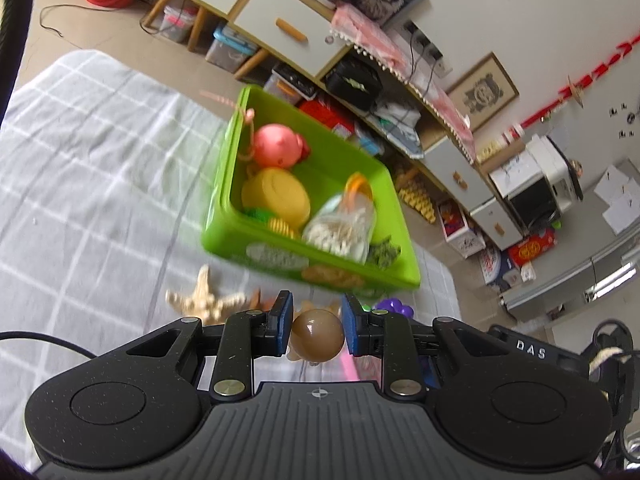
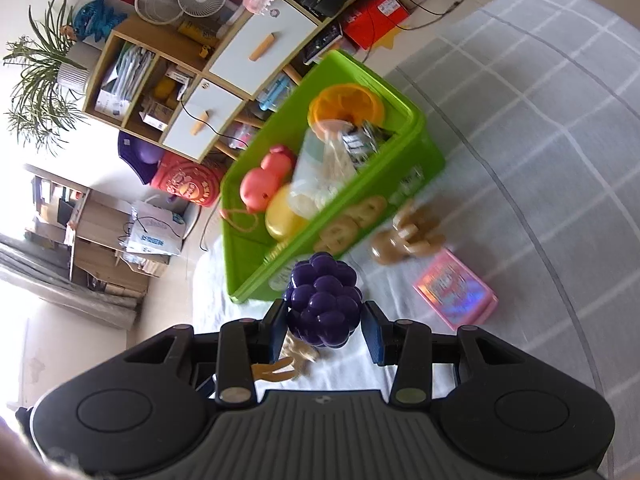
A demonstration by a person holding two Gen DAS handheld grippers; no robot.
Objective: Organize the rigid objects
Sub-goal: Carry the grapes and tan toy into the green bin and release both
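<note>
Left tool (image 1: 317, 327) pinching brown ball (image 1: 317, 335); right tool (image 2: 325, 330) pinching purple grapes (image 2: 323, 300).

Green bin (image 1: 256, 236) half full; far corner free; starfish (image 1: 204, 300) beside it

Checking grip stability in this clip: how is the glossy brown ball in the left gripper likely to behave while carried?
The glossy brown ball looks smooth and hard, so it is probably slippery. The left gripper pinches it only at two opposite sides, so it could squirt out if the grip eases. Being round, it would likely roll across the grey checked cloth if dropped.
</note>
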